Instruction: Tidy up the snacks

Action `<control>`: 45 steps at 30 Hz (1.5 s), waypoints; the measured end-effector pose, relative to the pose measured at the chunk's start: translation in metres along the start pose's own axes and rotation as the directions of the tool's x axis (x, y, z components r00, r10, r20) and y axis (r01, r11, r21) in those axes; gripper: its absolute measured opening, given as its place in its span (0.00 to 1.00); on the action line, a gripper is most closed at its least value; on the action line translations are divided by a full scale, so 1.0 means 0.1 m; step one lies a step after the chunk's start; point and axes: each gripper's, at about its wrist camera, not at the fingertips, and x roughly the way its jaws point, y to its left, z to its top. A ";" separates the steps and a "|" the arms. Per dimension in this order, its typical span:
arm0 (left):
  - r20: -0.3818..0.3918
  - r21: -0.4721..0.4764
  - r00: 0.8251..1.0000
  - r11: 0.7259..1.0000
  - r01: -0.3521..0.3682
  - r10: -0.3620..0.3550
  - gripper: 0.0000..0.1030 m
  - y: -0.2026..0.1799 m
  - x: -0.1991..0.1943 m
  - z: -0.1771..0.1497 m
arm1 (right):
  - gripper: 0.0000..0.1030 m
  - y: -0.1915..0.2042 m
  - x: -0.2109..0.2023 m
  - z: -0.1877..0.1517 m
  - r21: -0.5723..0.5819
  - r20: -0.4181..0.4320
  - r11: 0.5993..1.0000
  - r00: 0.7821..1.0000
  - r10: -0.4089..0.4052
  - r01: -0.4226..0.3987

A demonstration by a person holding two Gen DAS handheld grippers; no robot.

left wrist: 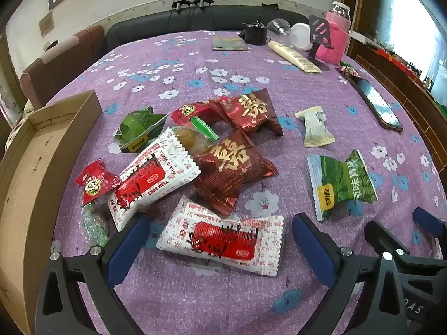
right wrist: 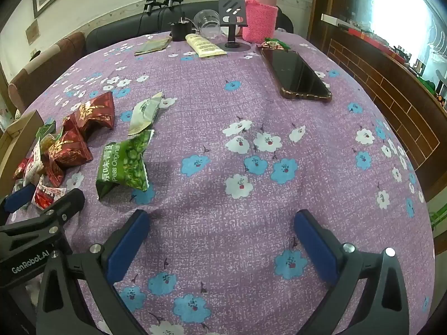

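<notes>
My left gripper (left wrist: 218,240) is open, its blue fingers either side of a white-and-red snack packet (left wrist: 223,243) lying on the purple cloth. Behind it lie a second white-and-red packet (left wrist: 151,178), two dark red packets (left wrist: 232,170) (left wrist: 251,111), small red candies (left wrist: 95,181), a green packet (left wrist: 139,128), a pale wrapper (left wrist: 315,125) and a green pea packet (left wrist: 340,184). A cardboard box (left wrist: 33,167) stands at the left. My right gripper (right wrist: 220,237) is open and empty above bare cloth; the green pea packet (right wrist: 125,164) lies to its left.
A black phone (right wrist: 299,75) lies at the right of the table. At the far edge stand a pink-sleeved bottle (right wrist: 261,19), a phone stand (right wrist: 232,22), a cream tube (right wrist: 205,45), a clear cup (right wrist: 206,21) and a black pot (right wrist: 180,31). A sofa sits behind.
</notes>
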 end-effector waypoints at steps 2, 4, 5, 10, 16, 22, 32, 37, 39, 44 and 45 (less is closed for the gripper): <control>-0.040 0.014 0.999 1.000 0.009 -0.009 0.99 0.01 -0.01 0.01 | 1.00 0.00 0.00 0.01 -0.013 -0.025 1.000 1.000 0.011 -0.011; -0.050 0.032 0.999 0.999 0.020 -0.018 0.99 0.02 0.00 0.01 | 1.00 0.02 0.03 0.01 -0.018 -0.031 1.000 0.999 0.015 -0.015; -0.054 0.041 0.998 0.999 0.026 -0.024 0.99 0.03 0.01 0.02 | 1.00 0.03 0.03 0.02 -0.024 -0.035 1.000 0.999 0.016 -0.017; -0.089 0.066 0.995 0.997 0.048 -0.042 0.99 0.11 0.04 0.08 | 1.00 0.01 0.00 -0.01 -0.025 -0.041 1.000 0.999 0.010 -0.011; -0.006 0.029 0.995 0.994 0.102 -0.102 0.93 0.31 -0.32 -0.04 | 1.00 0.02 -0.01 -0.03 -0.020 -0.033 1.000 0.999 0.006 -0.006; 0.287 0.023 0.958 1.000 0.004 -0.010 0.93 0.51 -1.18 -0.13 | 0.99 0.00 -0.06 -0.03 -0.017 -0.029 1.000 1.000 -0.003 0.002; 0.524 -0.067 0.846 0.995 -0.078 0.102 1.00 0.93 -2.25 -0.09 | 0.93 0.07 -1.21 0.03 -0.001 0.334 1.000 0.942 -0.024 0.026; 0.542 -0.030 0.829 0.989 -0.143 0.136 1.00 0.81 -2.53 0.00 | 0.94 0.19 -1.82 0.29 -0.015 0.494 1.000 0.869 -0.016 0.027; 0.542 -0.046 0.826 0.987 -0.152 0.153 1.00 0.88 -2.55 0.07 | 0.95 0.21 -2.05 0.35 -0.013 0.541 1.000 0.841 -0.002 0.011; 0.531 -0.068 0.826 0.981 -0.183 0.191 1.00 0.95 -2.56 0.13 | 1.00 0.25 -2.42 0.51 -0.007 0.608 0.998 0.792 0.057 -0.067; 0.531 -0.065 0.823 0.978 -0.196 0.201 1.00 0.94 -2.57 0.12 | 1.00 0.27 -2.43 0.51 -0.011 0.609 0.998 0.791 0.059 -0.066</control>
